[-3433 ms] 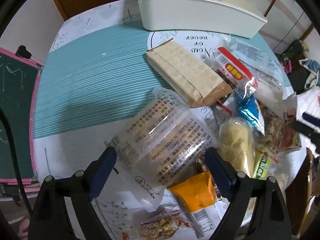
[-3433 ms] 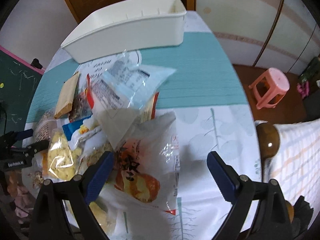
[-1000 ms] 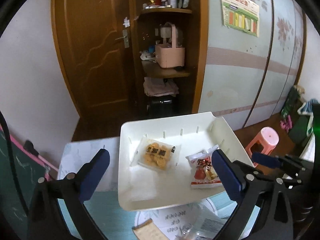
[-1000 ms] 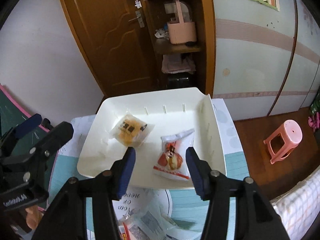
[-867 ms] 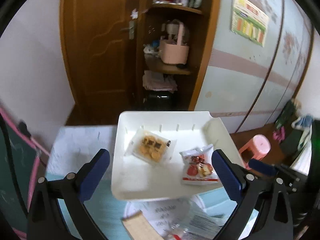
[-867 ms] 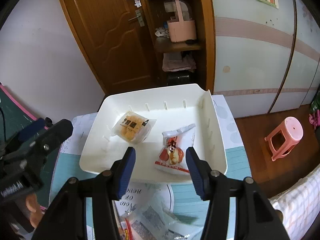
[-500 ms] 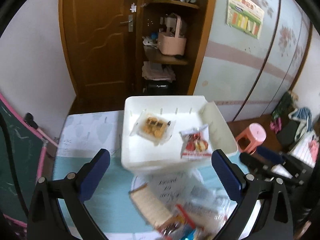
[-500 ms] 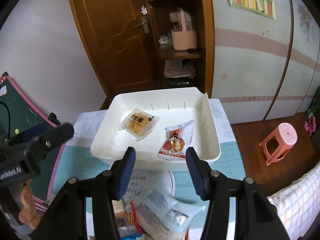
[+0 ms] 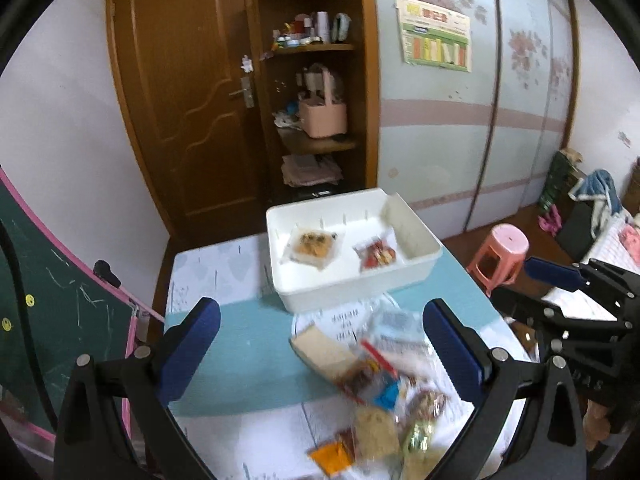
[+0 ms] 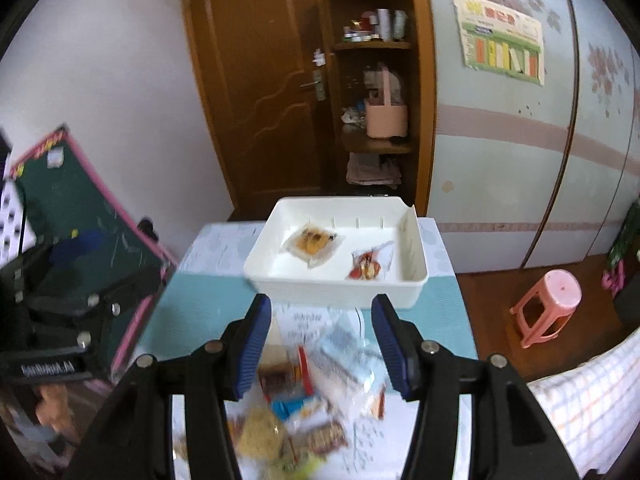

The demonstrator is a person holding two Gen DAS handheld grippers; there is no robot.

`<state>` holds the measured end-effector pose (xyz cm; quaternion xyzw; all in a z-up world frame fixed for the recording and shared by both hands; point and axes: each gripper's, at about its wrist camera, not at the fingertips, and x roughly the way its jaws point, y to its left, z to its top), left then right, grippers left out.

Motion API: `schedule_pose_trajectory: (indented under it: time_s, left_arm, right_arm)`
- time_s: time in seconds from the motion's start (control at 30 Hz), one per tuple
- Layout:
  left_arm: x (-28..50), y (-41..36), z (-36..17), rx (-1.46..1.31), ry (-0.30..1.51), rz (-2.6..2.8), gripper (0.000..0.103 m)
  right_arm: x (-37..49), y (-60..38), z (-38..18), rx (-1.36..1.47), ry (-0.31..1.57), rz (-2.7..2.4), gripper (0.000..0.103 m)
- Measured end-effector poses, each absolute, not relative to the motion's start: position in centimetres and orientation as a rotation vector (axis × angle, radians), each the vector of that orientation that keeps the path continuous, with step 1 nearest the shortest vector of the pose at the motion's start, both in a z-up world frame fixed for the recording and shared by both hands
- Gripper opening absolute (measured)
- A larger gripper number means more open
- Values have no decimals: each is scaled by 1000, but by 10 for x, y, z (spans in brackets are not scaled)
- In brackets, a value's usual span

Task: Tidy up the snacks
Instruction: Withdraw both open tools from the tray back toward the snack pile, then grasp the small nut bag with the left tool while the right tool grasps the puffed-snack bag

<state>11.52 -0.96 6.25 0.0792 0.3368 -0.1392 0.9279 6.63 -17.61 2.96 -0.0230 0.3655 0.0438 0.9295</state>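
A white bin (image 9: 420,268) stands at the table's far end; it also shows in the right wrist view (image 10: 332,294). Inside lie a clear pack of yellow cookies (image 9: 314,245) (image 10: 314,245) and a red-and-white snack pack (image 9: 376,255) (image 10: 370,266). A pile of loose snack packs (image 9: 384,392) (image 10: 304,400) lies on the near table, with a tan paper packet (image 9: 322,350) at its far edge. My left gripper (image 9: 320,352) is open and empty, high above the pile. My right gripper (image 10: 322,348) is partly open and empty, also above the pile.
The table (image 9: 240,360) has a teal striped cloth. A green chalkboard with pink frame (image 9: 48,320) leans at the left. A pink stool (image 9: 500,256) stands on the floor at the right. A wooden door (image 9: 180,100) and shelves are behind the table.
Both grippers pulled back and up from the bin, so the snack pile has come into view. Earlier, each gripper dropped a pack into the bin.
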Motion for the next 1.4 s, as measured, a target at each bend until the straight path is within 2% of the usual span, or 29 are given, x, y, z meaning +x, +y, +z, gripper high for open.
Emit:
schedule_pose_trajectory:
  time_s: [0.03, 0.1, 0.3, 0.57, 0.87, 1.07, 1.4]
  left_arm:
    - [107, -7, 60, 168, 689, -284, 101]
    - [91, 0, 53, 176, 700, -299, 101]
    - [55, 21, 8, 172, 790, -386, 101]
    - [31, 48, -86, 194, 912, -410, 101]
    - [40, 72, -176, 190, 1134, -445, 101]
    - [51, 74, -201, 213, 1197, -478, 101]
    - [69, 74, -222, 251, 1256, -508, 101]
  right_arm:
    - [56, -173, 28, -51, 749, 107, 65]
    - [35, -168, 23, -60, 742, 133, 75]
    - [-14, -145, -7, -203, 714, 141, 75]
    - [-32, -148, -86, -228, 857, 190, 75]
    - [-40, -141, -162, -479, 976, 284, 74]
    - [-34, -141, -198, -513, 1069, 376, 74]
    - [-34, -136, -214, -543, 1065, 410, 75]
